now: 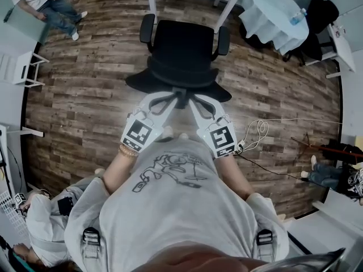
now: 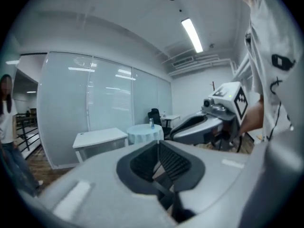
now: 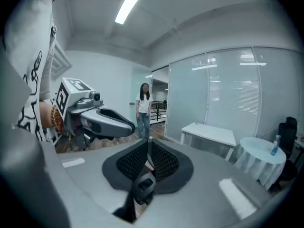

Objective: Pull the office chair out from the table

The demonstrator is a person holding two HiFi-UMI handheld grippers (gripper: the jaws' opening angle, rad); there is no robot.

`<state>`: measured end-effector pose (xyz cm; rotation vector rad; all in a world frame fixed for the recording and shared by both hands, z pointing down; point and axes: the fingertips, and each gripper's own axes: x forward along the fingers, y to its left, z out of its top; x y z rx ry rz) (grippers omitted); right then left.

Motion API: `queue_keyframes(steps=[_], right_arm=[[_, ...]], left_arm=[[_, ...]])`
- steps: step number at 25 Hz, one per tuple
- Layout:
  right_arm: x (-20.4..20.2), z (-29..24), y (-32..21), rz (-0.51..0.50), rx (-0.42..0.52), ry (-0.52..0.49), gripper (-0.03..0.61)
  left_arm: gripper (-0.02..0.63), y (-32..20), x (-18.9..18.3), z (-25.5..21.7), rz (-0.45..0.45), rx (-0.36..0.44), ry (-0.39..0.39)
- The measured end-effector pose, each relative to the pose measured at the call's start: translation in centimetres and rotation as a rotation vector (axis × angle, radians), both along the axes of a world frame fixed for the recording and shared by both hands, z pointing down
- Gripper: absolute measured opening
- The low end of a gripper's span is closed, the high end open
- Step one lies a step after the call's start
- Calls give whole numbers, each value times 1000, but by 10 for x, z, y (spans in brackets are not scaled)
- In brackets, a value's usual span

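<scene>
Now we are holding left gripper (image 2: 158, 146), right gripper (image 3: 147, 145) closed, empty, behind office chair (image 1: 181, 50) — judging it rolling freely; stiff backrest (image 1: 178, 85) top best hold.

Office w/ white desks (image 2: 99, 137), glass partition walls (image 2: 90, 103), black office chair (image 1: 182, 55), ceiling strip light (image 2: 192, 34).
</scene>
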<state>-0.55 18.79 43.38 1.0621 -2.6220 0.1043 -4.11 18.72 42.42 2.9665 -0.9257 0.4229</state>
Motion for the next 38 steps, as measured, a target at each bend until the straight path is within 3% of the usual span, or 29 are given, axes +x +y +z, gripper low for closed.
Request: queue_keyframes(steps=[7,11,38], right_arm=[[-16,-80,16,0,109,-175,8],[-20,-109,28,-8,121,-219,8],[-12,-122,25,2,135,-222,6]], left_arm=[[3,10,-2,-71,-15,23,213],[3,22,0,-99,-7,33,280],[3,22,4,-107,-1,27,296]])
